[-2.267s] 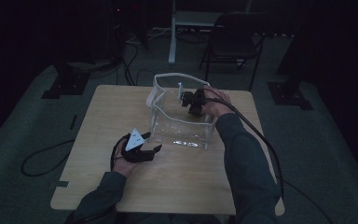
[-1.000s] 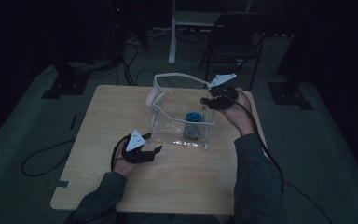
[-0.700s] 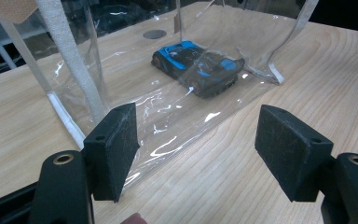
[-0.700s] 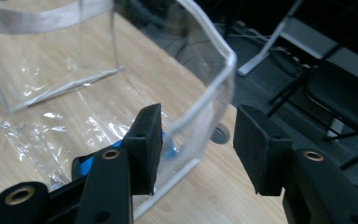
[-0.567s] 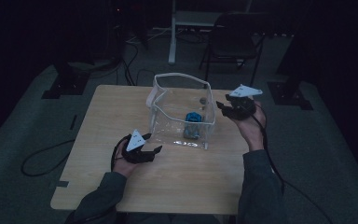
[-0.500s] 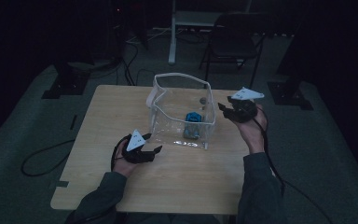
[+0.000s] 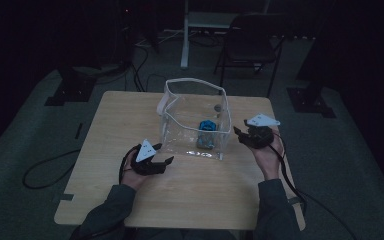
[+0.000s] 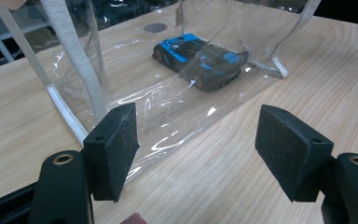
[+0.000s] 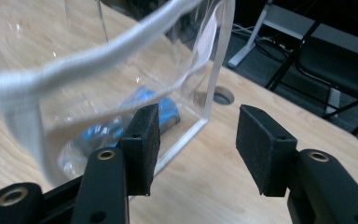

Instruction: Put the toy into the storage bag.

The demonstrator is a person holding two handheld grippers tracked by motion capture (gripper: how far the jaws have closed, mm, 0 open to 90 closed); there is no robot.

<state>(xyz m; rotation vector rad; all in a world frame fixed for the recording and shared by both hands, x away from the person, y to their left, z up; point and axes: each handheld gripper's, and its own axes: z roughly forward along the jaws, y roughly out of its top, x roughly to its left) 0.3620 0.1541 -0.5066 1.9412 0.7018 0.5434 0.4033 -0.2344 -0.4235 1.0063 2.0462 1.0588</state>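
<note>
While the blue toy car (image 7: 207,126) lies on the floor of the clear bag (image 7: 177,131) mid-table, the empty, spread-jawed right gripper (image 7: 241,136) sits just beside the bag's right wall, nearer the car than the equally open left gripper (image 7: 164,164).

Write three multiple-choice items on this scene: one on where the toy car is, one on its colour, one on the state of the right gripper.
1. Where is the toy car?
A. Inside the clear bag
B. On the bare table beside the bag
C. Between the left gripper's jaws

2. What colour is the toy car?
A. Red and white
B. Blue and black
C. Yellow

3. How is the right gripper?
A. Shut on the car
B. Shut on the bag's rim
C. Open, holding nothing

Answers:
1 A, the car lies on the bag's floor, seen through its clear wall.
2 B, the left gripper view shows a blue body with black parts.
3 C, its jaws stand apart with only table between them.
</note>
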